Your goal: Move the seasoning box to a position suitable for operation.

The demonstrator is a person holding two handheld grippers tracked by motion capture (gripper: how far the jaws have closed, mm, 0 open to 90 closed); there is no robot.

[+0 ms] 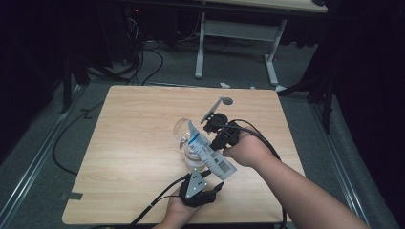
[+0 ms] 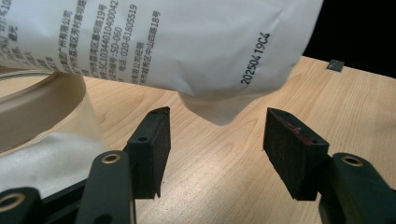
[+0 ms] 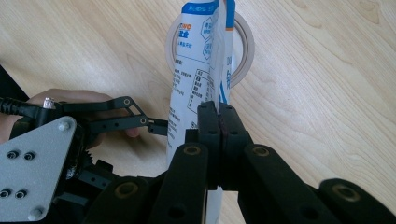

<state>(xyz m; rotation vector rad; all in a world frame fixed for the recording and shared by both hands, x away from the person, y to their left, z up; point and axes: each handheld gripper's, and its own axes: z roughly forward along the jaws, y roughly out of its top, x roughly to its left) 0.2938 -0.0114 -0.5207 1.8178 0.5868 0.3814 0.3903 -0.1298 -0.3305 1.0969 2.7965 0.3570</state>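
A white pouch with blue print [image 1: 210, 153] hangs tilted over a clear round container [image 1: 184, 138] near the middle of the wooden table [image 1: 133, 143]. My right gripper [image 3: 218, 122] is shut on the pouch's edge [image 3: 198, 70], and the container's rim [image 3: 246, 49] lies below it. Just under the pouch's lower corner [image 2: 219, 109], my left gripper [image 2: 215, 140] stands open, its pads not touching the pouch. From above, the left gripper [image 1: 208, 172] sits at the table's near edge and the right gripper [image 1: 216, 142] comes in from the right. The container's wall [image 2: 32, 109] is at the left.
A desk on white legs [image 1: 239, 33] stands beyond the table, with cables [image 1: 143, 62] on the floor. A small dark tab [image 2: 336, 65] lies at the table's edge. The left hand and its gripper's grey plate [image 3: 32, 172] sit close beside the right gripper.
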